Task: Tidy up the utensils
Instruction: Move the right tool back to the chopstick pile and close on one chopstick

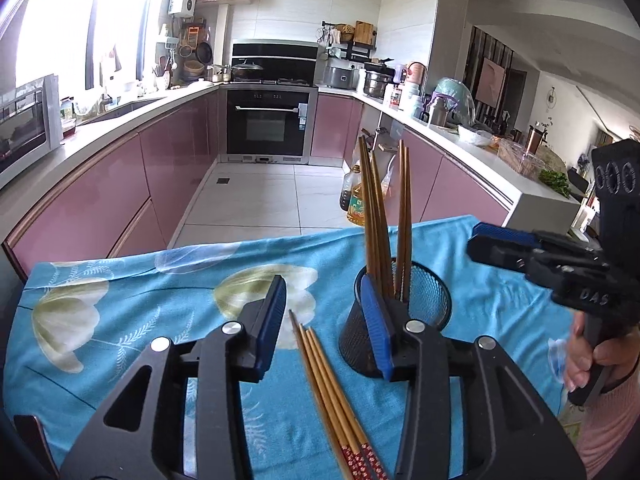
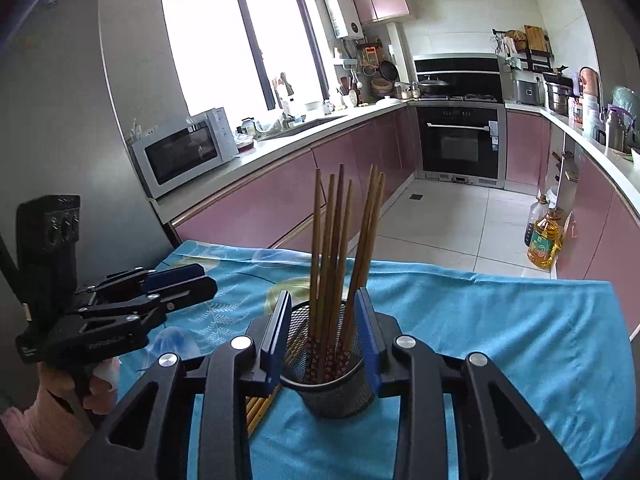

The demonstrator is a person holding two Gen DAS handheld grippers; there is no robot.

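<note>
Chopsticks point(image 1: 334, 396) lie loose between spread left tongs point(image 1: 328, 332); right tongs point(image 2: 325, 336) spread, straddling mesh holder point(image 2: 332, 390).

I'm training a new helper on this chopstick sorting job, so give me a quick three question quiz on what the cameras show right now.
1. True or false: every chopstick is already in the mesh cup.
2. Multiple choice: the loose chopsticks lie
A) on the blue cloth, between the left gripper fingers
B) on the floor
C) in the sink
3. Fill in: the right gripper is open with the ___ between its fingers.

Key: 1 false; 2 A; 3 cup.
</note>
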